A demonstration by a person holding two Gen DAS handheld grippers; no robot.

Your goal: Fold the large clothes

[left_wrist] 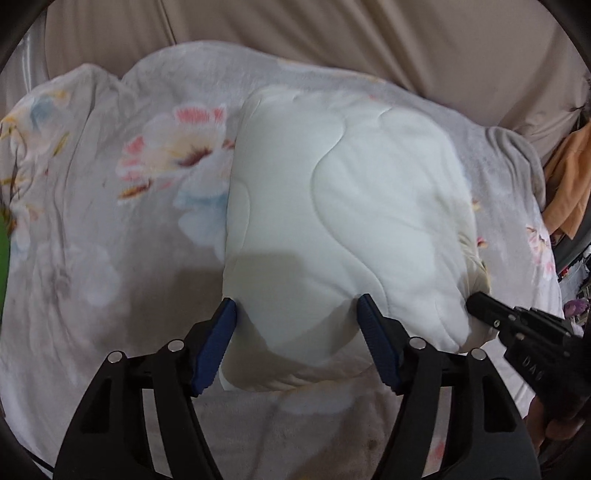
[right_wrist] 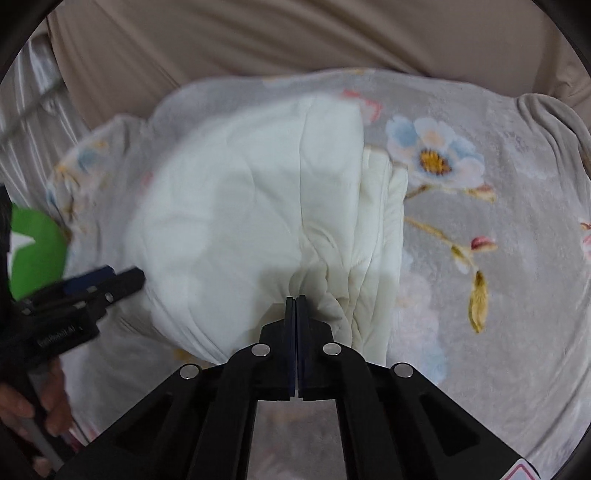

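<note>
In my left wrist view, a grey floral blanket (left_wrist: pixel 92 229) fills the left of the frame. My left gripper (left_wrist: pixel 295 310) sits at lower centre, its blue pads (left_wrist: pixel 216 350) spread wide astride the near edge of the folded white quilt (left_wrist: pixel 351 206) at centre. At lower right, my right gripper (right_wrist: pixel 296 299) has its jaws pressed together against the quilt's bunched corner; I cannot tell whether any fabric is pinched between them.

Bed cover: grey floral blanket (left_wrist: pixel 110 229), wrinkled
Behind: beige draped fabric (left_wrist: pixel 332 33)
Right edge: orange cloth (left_wrist: pixel 569 177)
</note>
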